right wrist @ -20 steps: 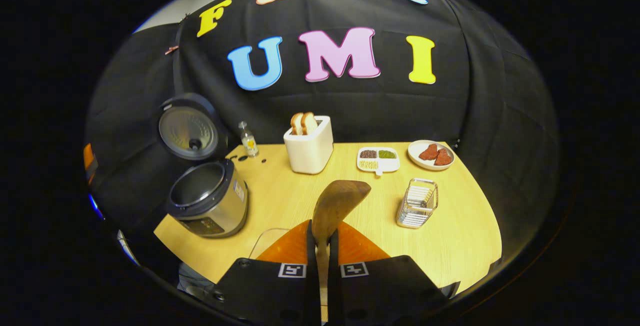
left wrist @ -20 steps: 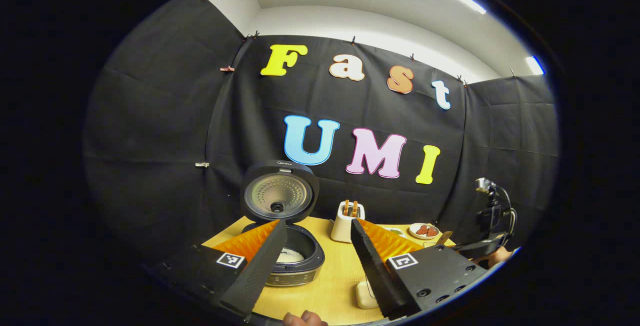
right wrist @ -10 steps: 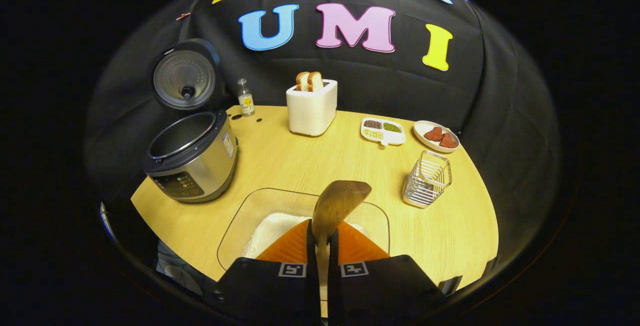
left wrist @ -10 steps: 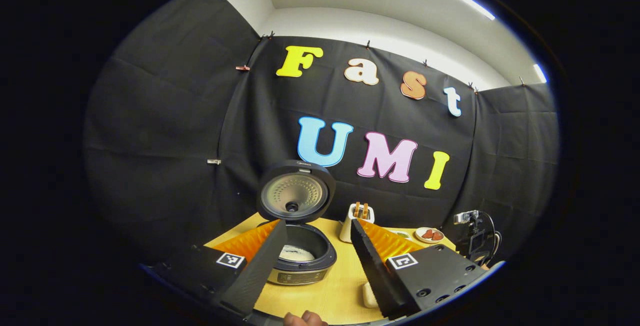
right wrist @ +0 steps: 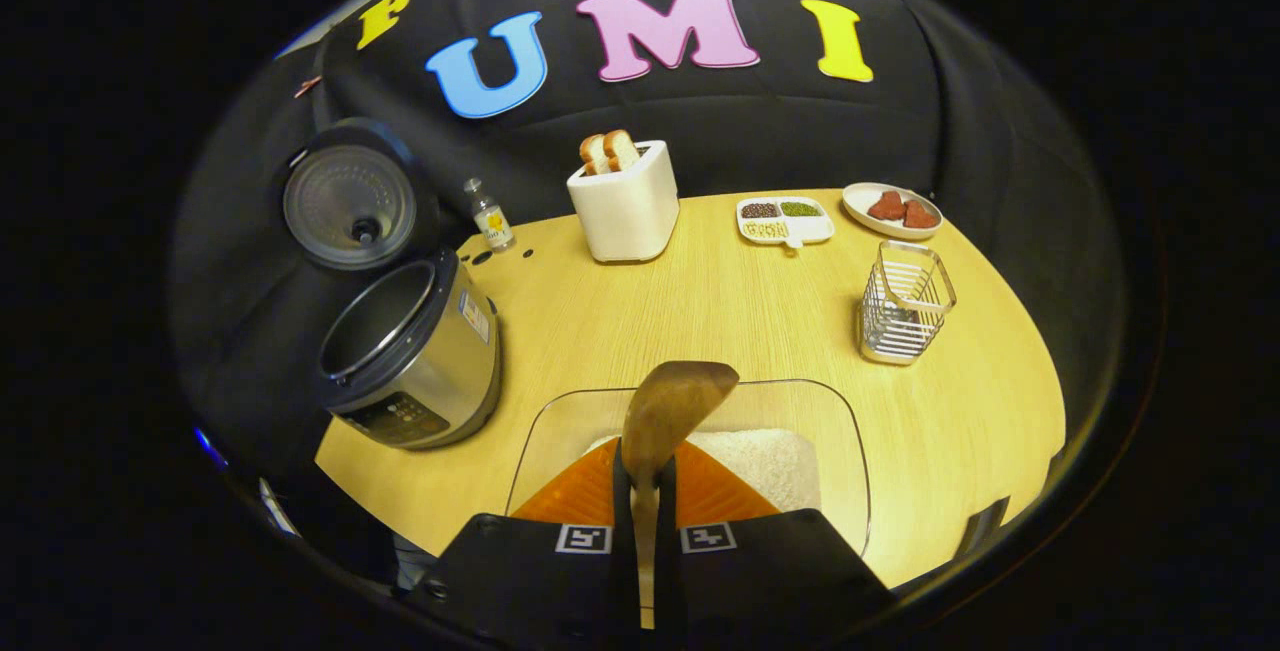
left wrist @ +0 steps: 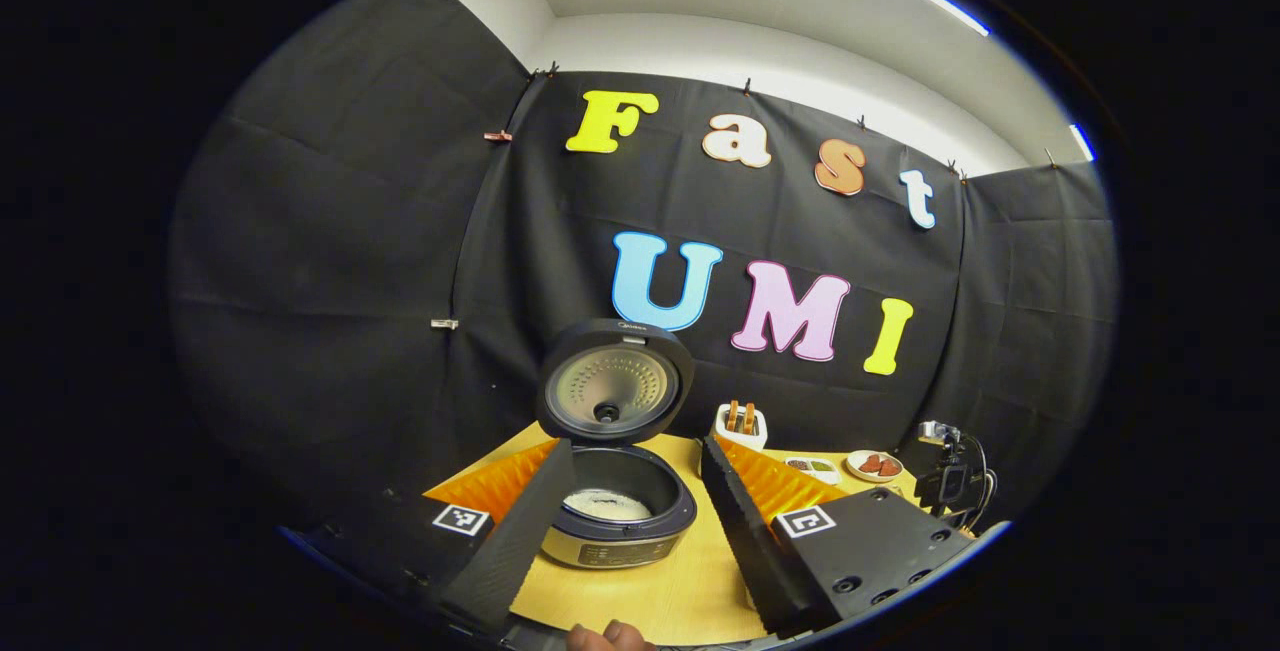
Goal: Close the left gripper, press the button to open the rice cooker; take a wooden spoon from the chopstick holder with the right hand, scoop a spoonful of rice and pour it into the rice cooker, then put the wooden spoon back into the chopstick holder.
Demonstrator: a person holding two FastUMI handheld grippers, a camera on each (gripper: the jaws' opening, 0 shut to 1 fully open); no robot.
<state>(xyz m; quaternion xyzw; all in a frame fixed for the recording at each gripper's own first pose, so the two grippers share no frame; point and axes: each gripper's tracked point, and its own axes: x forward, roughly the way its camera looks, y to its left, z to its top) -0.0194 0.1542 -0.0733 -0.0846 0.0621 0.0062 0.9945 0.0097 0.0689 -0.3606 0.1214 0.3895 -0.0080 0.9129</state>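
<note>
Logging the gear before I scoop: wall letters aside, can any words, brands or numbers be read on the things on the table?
None can be read clearly.
Brand mark on the silver rice cooker, top of its black lid: too small.
Print on its control panel: blurred.
Its side sticker: blurred.
Yellow label on the small clear bottle: too small.

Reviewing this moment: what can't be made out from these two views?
- Near part of the rice tray: right gripper view, hidden behind the right gripper.
- Wooden spoon bowl face: turned away, any rice on it unseen.
- Rice cooker panel: too small in both views.
- Rice cooker's left side: left gripper view, covered by a finger of the left gripper.
</note>
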